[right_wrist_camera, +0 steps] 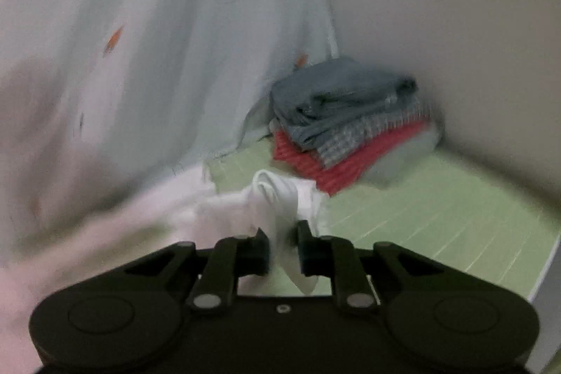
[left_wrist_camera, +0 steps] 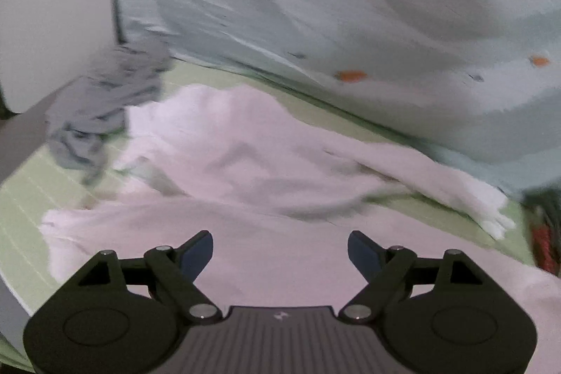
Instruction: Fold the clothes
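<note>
My right gripper [right_wrist_camera: 283, 246] pinches the white garment [left_wrist_camera: 245, 156] — still rumpled; left gripper [left_wrist_camera: 280, 255] gapes empty; folded stack [right_wrist_camera: 350, 121] sits behind.

Black tools [left_wrist_camera: 279, 255] (blue-padded left fingers [left_wrist_camera: 198, 253])

A pale green mat ruled with thin white lines [right_wrist_camera: 420, 205] covers the surface ahead of and right of the hand-held gripper in the right wrist view. A pale blue-grey hanging cloth dotted with small orange and dark marks [left_wrist_camera: 350, 6] drapes down to the mat's far edge, filling the upper field ahead of the hand-held gripper in the left wrist view. A plain off-white wall [right_wrist_camera: 455, 6] rises beyond the mat, meeting the cloth at the far corner.
</note>
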Demonstrator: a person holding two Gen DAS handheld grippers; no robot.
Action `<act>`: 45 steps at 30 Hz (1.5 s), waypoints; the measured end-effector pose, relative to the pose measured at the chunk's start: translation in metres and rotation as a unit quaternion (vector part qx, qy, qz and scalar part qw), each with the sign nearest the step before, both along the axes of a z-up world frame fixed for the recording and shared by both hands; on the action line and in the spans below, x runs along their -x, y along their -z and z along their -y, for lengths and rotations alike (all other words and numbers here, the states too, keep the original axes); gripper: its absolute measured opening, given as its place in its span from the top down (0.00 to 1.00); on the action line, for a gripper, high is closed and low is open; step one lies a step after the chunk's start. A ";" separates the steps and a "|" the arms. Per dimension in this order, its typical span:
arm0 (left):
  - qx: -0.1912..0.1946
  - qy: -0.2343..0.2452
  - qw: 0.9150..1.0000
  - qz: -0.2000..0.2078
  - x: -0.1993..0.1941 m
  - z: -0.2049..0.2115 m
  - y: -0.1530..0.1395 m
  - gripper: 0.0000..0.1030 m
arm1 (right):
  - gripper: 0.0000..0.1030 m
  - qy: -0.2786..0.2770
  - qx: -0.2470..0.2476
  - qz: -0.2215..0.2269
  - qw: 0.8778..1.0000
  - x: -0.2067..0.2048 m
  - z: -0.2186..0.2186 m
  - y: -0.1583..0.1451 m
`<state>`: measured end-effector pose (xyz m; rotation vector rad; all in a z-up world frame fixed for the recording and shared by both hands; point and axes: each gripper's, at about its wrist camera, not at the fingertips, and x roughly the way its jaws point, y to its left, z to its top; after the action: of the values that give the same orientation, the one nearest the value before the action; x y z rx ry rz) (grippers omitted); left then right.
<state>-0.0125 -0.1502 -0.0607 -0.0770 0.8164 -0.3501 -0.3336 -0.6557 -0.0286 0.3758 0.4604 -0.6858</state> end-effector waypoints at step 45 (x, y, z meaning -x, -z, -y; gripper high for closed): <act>-0.079 0.063 0.995 0.020 0.119 0.157 0.000 0.07 | 0.21 -0.038 -0.149 -0.044 0.987 -0.066 0.144 0.073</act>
<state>-0.1320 -0.3076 -0.0610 0.1287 0.8078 -0.4038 -0.2679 -0.8000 -0.1017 0.6080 0.6603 -0.5602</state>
